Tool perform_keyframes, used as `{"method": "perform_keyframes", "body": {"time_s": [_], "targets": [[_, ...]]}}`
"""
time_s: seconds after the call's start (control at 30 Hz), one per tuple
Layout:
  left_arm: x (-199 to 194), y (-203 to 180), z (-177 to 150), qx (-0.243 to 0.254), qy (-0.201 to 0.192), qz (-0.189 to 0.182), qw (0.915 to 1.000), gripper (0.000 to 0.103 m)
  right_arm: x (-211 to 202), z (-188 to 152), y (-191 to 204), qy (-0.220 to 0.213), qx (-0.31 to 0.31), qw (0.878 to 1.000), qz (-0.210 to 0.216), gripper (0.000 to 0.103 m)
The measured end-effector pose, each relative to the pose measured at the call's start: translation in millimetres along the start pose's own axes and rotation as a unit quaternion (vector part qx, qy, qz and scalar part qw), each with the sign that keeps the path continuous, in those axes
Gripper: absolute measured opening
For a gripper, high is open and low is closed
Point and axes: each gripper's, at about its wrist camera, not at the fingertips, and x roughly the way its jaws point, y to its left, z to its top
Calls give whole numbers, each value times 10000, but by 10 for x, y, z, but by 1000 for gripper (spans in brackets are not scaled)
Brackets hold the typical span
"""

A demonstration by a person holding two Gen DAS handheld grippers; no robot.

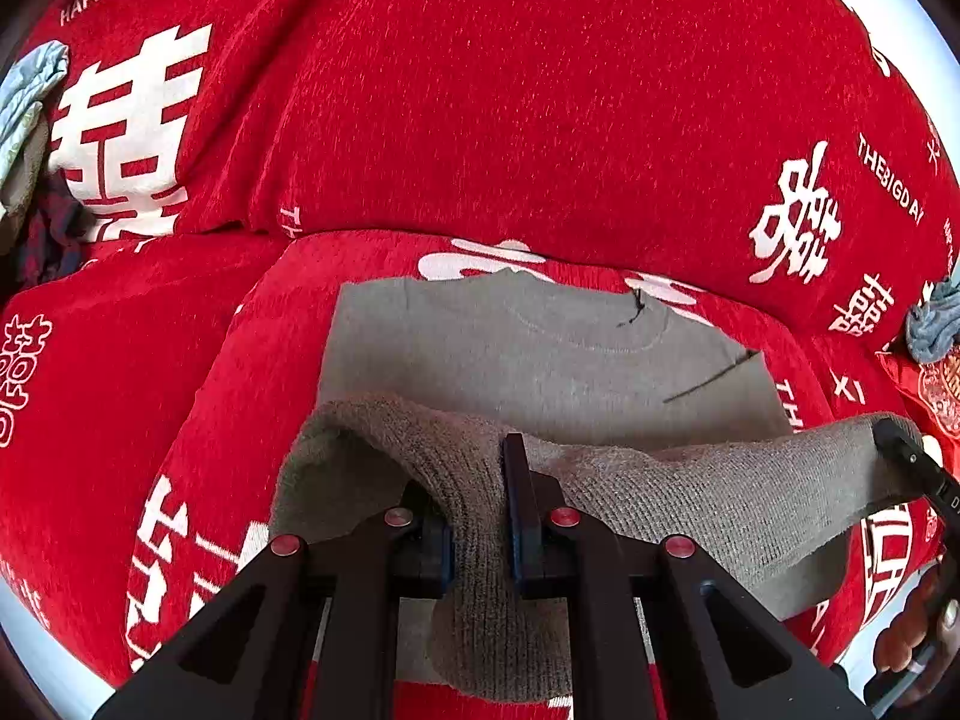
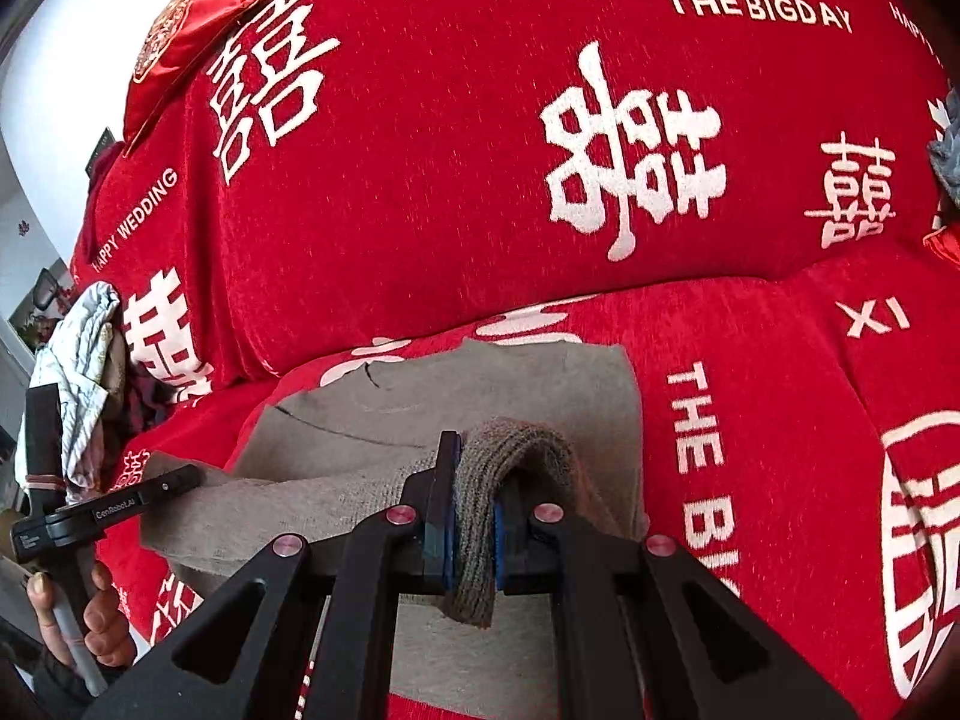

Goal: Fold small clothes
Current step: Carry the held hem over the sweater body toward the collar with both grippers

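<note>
A grey knit sweater [image 1: 540, 354] lies flat on the red sofa seat [image 1: 120, 390], its neckline toward the backrest. My left gripper [image 1: 474, 480] is shut on a bunched fold of the sweater's near edge and holds it above the flat part. In the right wrist view my right gripper [image 2: 480, 468] is shut on another bunch of the same edge of the sweater [image 2: 540, 396]. The raised edge stretches between the two grippers. The right gripper's finger [image 1: 906, 450] shows at the right border of the left wrist view, and the left gripper's finger [image 2: 150, 492] shows at the left of the right wrist view.
The sofa backrest [image 1: 480, 120], red with white characters, rises right behind the sweater. A pile of other clothes [image 2: 84, 372] lies at the seat's left end. A grey-blue cloth [image 1: 930, 330] and a red cushion [image 2: 198, 18] are also there. A hand [image 2: 102, 618] grips the left handle.
</note>
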Motion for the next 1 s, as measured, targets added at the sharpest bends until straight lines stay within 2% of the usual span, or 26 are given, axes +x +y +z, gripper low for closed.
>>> {"method": "perform_keyframes", "body": {"time_s": [0.43,1.0], "targets": [[99,1,276,-30,22,48,10000,15,126,198,105,-60,-176,9997,-154,9],[686,-173,528,221,396,283,9986,15,627,319,-165,258,69,9989,-396,9]]}}
